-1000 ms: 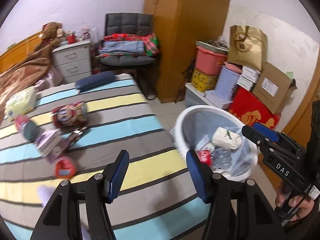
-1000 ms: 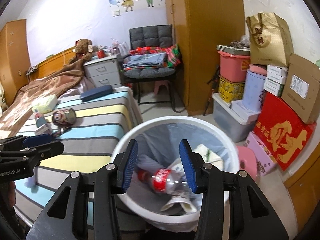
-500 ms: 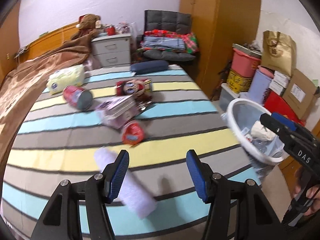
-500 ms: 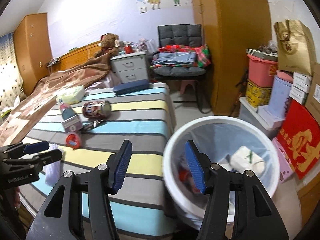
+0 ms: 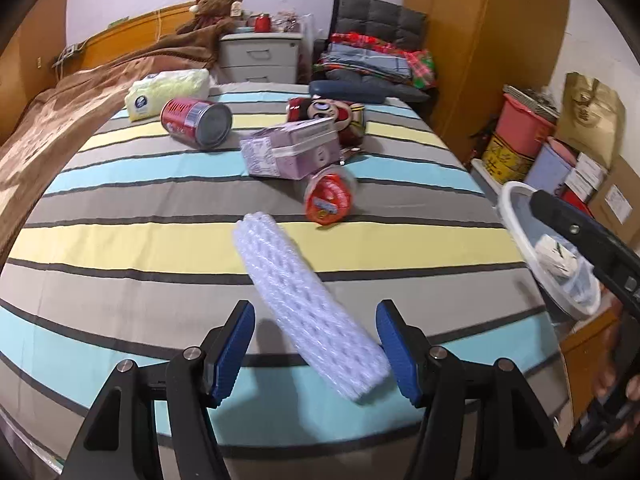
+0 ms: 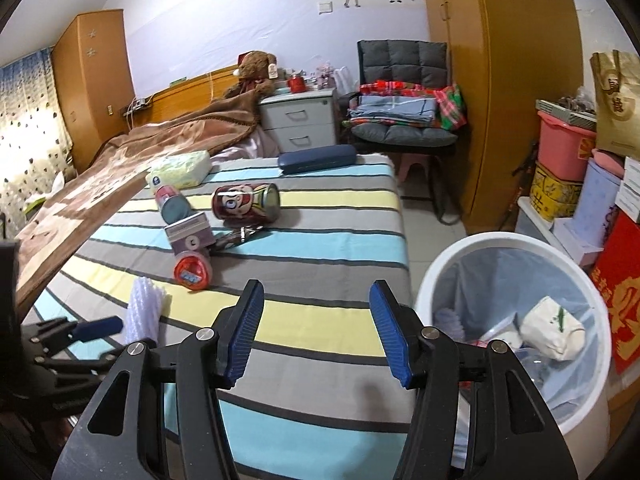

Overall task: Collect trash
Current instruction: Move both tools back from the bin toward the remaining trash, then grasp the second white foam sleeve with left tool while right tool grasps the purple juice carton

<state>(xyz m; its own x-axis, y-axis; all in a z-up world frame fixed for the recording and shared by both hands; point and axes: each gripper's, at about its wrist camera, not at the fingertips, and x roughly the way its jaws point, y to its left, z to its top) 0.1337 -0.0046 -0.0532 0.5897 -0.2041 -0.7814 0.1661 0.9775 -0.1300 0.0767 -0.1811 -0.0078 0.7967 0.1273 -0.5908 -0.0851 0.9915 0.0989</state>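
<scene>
Fingers of the left gripper [image 5: 316, 344] spread wide, empty, blue pads either side of the near end of a white foam sleeve [image 5: 308, 304] lying on the striped bed [image 5: 120, 248]. Sleeve's long axis runs from near right to far left, skewed across the gap, so the wrist likely needs a turn before closing. Right gripper [image 6: 316, 330] also spread, empty, over the bed edge beside the white bin [image 6: 516, 242] on the right; left one is clearly nearer the sleeve. Farther off: red cup [image 5: 329, 198], purple box [image 5: 292, 152], cartoon can [image 5: 328, 114], red tin [image 5: 196, 122], tissue pack [image 5: 168, 88]. Labels too blurred to read (cup print included). Bin already holds a crumpled white bag [image 6: 552, 328].
</scene>
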